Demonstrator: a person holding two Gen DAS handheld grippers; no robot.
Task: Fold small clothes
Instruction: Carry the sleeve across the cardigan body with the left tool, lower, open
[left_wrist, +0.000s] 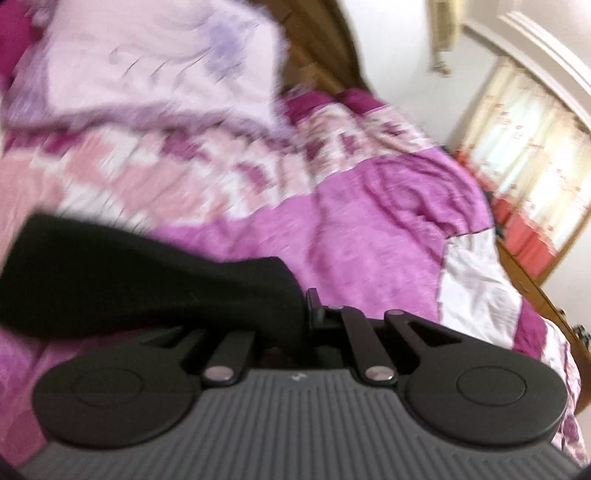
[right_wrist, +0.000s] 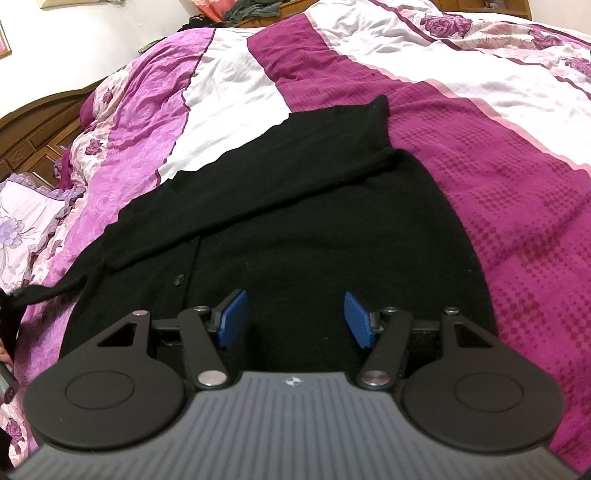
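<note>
Black knit cardigan (right_wrist: 295, 221) flat on bed, buttoned, one sleeve folded diagonally across its body.

One black cardigan (right_wrist: 295, 221) is seen laid on the one bedspread (right_wrist: 498, 184), and one button (right_wrist: 178, 280) can be counted on the cardigan's front. One pale floral pillow (right_wrist: 22, 229) is found left of the cardigan. Two grippers are counted: the left gripper (left_wrist: 314, 314) and the right gripper (right_wrist: 295, 317), the latter with two blue pads (right_wrist: 232, 317). One curtained window (left_wrist: 535, 166) is seen beyond the bedspread.
</note>
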